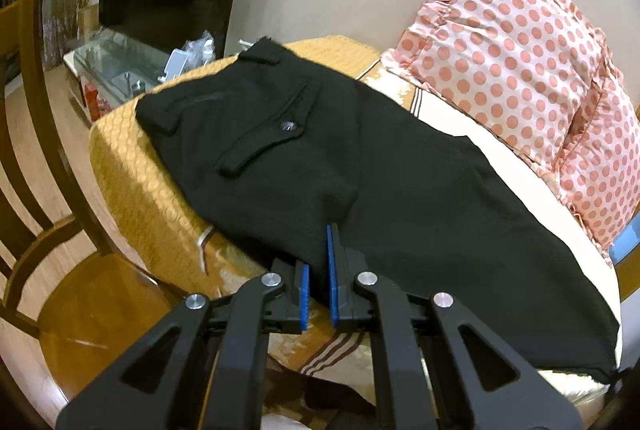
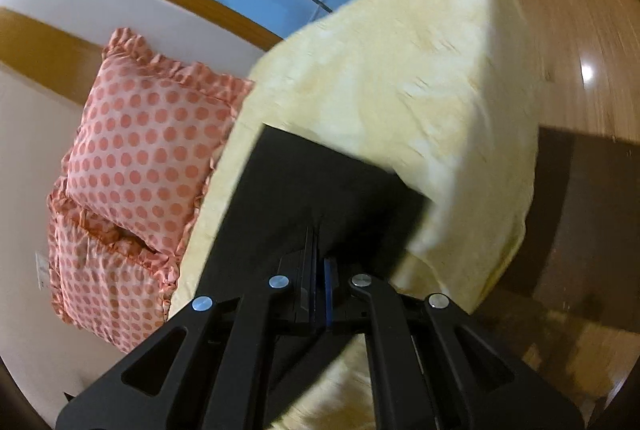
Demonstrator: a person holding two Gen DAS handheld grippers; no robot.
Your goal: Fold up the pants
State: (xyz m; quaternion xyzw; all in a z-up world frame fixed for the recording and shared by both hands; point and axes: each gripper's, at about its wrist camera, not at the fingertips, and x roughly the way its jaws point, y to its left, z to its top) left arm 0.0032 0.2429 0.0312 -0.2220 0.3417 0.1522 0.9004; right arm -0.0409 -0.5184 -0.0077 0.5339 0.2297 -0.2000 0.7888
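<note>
Black pants [image 1: 360, 165] lie lengthwise on a yellow-covered bed [image 1: 132, 173], waistband and buttoned back pocket at the far end. My left gripper [image 1: 318, 266] sits at the near edge of the pants around the crotch; its blue pads stand a small gap apart, with the right finger [image 1: 333, 270] over the cloth, and nothing visibly pinched. In the right wrist view the leg end of the pants [image 2: 320, 189] lies on the pale yellow cover [image 2: 420, 89]. My right gripper [image 2: 320, 250] is shut on the pants' edge, cloth pinched between the pads.
Two pink polka-dot pillows [image 1: 512, 69] lean against the wall along the bed's far side, also in the right wrist view [image 2: 144, 149]. A wooden chair [image 1: 60, 250] stands left of the bed. A glass table [image 1: 116, 65] with small items is beyond. Wooden floor [image 2: 580, 29] lies right.
</note>
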